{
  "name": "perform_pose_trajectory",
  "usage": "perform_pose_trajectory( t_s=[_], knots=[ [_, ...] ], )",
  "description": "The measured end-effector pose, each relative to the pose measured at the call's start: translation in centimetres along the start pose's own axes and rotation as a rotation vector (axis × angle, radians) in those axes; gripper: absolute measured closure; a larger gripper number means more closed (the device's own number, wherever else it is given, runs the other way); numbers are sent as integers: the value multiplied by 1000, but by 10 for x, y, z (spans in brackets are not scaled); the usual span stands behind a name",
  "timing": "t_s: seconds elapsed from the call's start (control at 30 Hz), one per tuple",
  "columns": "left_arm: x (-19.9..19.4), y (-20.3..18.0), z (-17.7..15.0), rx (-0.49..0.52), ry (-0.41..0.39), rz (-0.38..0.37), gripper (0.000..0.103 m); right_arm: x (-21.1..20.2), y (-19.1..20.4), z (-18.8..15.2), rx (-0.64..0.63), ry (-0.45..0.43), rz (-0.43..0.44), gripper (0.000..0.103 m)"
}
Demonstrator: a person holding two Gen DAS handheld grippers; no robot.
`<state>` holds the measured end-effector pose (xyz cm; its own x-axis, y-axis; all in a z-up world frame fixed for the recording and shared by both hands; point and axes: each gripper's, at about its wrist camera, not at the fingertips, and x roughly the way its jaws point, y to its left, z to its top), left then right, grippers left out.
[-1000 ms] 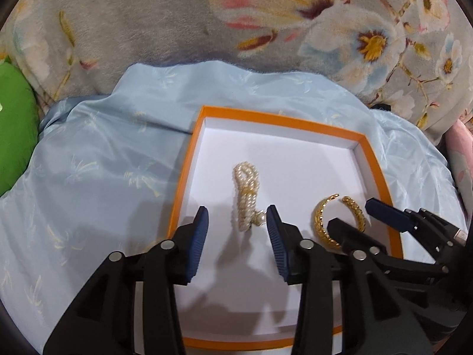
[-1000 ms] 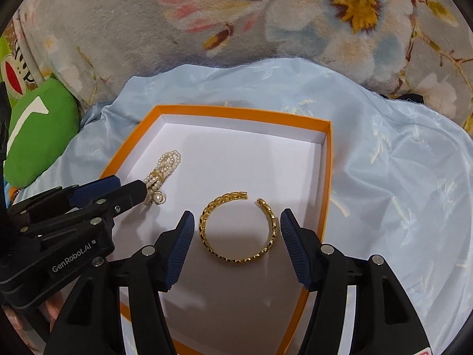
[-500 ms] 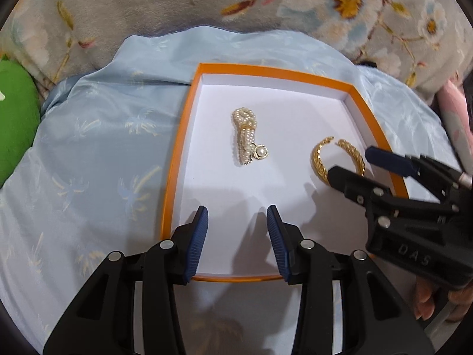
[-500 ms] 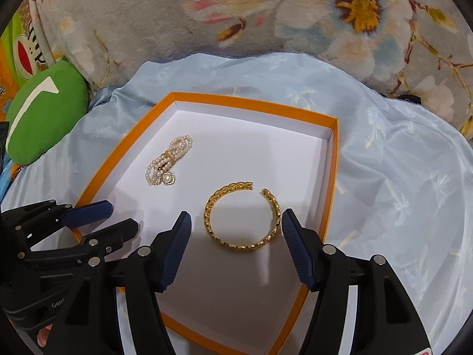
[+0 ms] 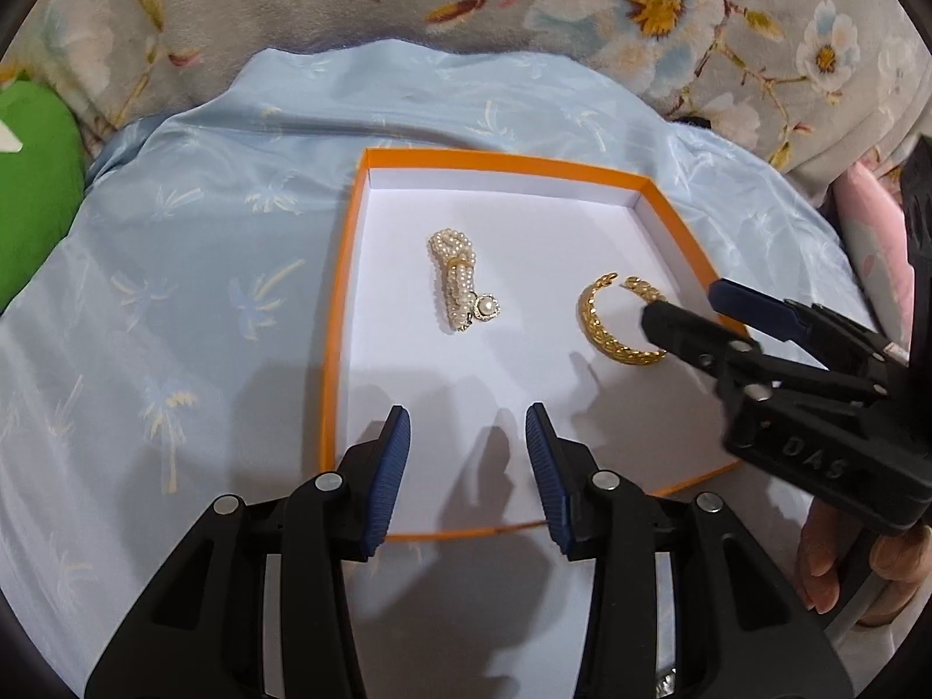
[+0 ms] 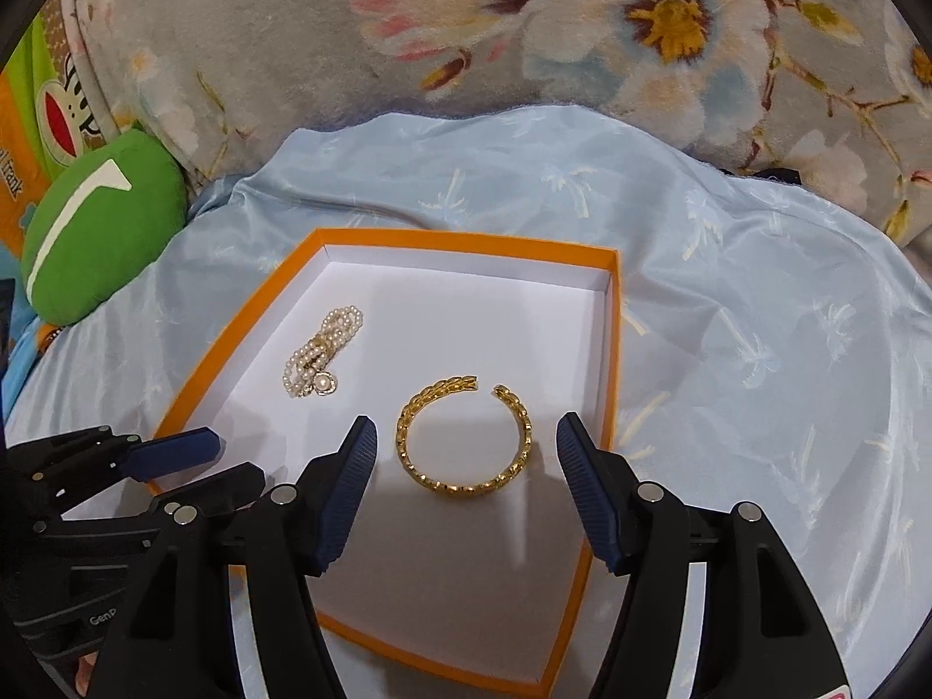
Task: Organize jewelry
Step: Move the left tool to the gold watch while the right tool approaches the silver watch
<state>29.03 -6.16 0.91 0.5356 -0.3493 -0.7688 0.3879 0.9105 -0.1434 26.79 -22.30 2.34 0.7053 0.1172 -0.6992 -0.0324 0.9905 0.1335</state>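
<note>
Tray (image 5: pixel 343 291) holds pearl bracelet (image 5: pixel 457 282), gold bangle (image 6: pixel 463 437); left tongs (image 5: pixel 466 466), right tongs (image 6: pixel 466 466) spread, empty.

Both views evenly lit, moderately bright, warm indoor light from above. White floor of the orange box (image 5: pixel 349 314) is the brightest area, not blown out. Soft grey shadows of the left gripper (image 5: pixel 466 454) fall forward onto the box floor; the right gripper (image 6: pixel 466 466) casts similar ones beside the gold bangle (image 6: pixel 466 437). Faint sheen on the blue satin cloth (image 5: pixel 175 291). Centre sharp; pearl bracelet (image 5: pixel 460 279) beads resolve individually. Strong fisheye bending, black vignette in the corners, floral blanket (image 6: pixel 582 46) slightly soft towards the rim.
</note>
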Motion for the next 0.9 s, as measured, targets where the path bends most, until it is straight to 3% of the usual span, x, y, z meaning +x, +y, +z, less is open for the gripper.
perform_pose_trajectory(
  t_s=[0.07, 0.2, 0.4, 0.57, 0.9],
  knots=[
    [-19, 2, -4, -12, -37, -11, 63, -21, -5, -6, 21, -21, 21, 39],
    [-66, 9, -16, -46, -123, -24, 44, -63, -9, -32, 32, -43, 60, 38],
    [-123, 26, -54, -98, -187, 24, 41, -110, -13, -95, 32, -29, 63, 38],
    [-143, 26, -100, -89, -164, 113, 41, -134, -5, -146, 67, -12, 45, 38],
    [-136, 8, -189, -154, -25, 58, 41, -149, 3, -192, 115, 16, 8, 38]
  ],
)
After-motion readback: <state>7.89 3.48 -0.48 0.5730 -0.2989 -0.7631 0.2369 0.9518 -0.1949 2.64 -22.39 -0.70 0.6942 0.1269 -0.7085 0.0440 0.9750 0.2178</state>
